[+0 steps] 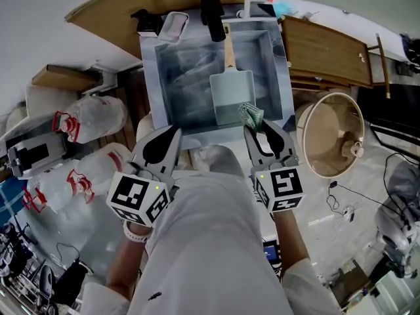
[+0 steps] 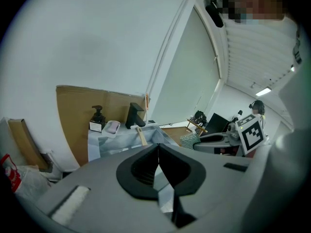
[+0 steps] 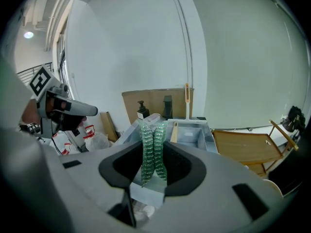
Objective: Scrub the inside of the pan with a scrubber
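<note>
A pale green square pan with a wooden handle lies inside the steel sink. My right gripper hovers at the sink's near rim, just in front of the pan, shut on a green mesh scrubber. In the right gripper view the scrubber stands folded between the jaws of that gripper, with the pan handle beyond. My left gripper is shut and empty, near the sink's front left. In its own view the left gripper shows its jaws pressed together, nothing between them.
A black faucet, a soap dispenser and a soap dish line the sink's far edge. A wooden rack and a round tan basin stand to the right. Plastic bags lie on the left.
</note>
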Demonstrator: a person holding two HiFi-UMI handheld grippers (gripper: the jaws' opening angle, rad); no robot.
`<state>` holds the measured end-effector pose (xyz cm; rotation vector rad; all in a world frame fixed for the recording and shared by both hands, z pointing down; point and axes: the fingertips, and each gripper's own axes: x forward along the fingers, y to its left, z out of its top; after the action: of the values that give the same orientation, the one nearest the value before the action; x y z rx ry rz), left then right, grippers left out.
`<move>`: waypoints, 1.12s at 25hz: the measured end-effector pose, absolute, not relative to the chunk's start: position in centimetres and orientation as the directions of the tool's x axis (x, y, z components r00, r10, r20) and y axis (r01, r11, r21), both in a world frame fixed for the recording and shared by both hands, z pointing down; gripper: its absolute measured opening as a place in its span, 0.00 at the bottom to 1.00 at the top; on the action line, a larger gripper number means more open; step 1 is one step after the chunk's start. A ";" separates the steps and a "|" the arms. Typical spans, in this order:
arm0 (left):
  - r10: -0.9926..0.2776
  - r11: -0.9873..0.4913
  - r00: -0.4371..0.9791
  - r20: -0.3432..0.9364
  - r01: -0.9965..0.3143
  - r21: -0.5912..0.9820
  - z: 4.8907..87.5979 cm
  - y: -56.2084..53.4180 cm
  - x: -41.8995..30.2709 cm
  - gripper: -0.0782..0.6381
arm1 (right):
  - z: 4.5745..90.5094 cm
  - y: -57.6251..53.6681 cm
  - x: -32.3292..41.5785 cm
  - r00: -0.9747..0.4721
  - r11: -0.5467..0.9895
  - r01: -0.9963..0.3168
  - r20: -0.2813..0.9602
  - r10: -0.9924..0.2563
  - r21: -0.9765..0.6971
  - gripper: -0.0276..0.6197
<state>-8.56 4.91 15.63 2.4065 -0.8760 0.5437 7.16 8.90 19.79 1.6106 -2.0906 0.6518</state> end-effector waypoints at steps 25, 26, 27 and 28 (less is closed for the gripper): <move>-0.305 -0.672 0.733 0.608 -0.618 0.407 30.6 -2.2 -0.9 0.12 | 36.5 0.3 14.0 -0.080 0.016 -0.996 0.831 -0.551 -0.086 0.23; -0.302 -0.671 0.732 0.610 -0.618 0.409 31.1 -2.4 -0.8 0.12 | 37.1 0.0 14.2 -0.076 0.009 -0.996 0.836 -0.543 -0.085 0.23; -0.302 -0.669 0.731 0.613 -0.620 0.409 31.6 -2.7 -0.6 0.12 | 37.7 -0.2 14.3 -0.074 0.004 -0.996 0.841 -0.536 -0.085 0.23; -0.303 -0.667 0.728 0.615 -0.623 0.409 32.2 -2.9 -0.5 0.12 | 38.4 -0.4 14.3 -0.074 0.001 -0.996 0.846 -0.528 -0.087 0.23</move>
<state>-0.55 -2.90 32.16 2.3127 -0.6972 0.6790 14.28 -0.40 38.38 1.5861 -1.6660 0.9732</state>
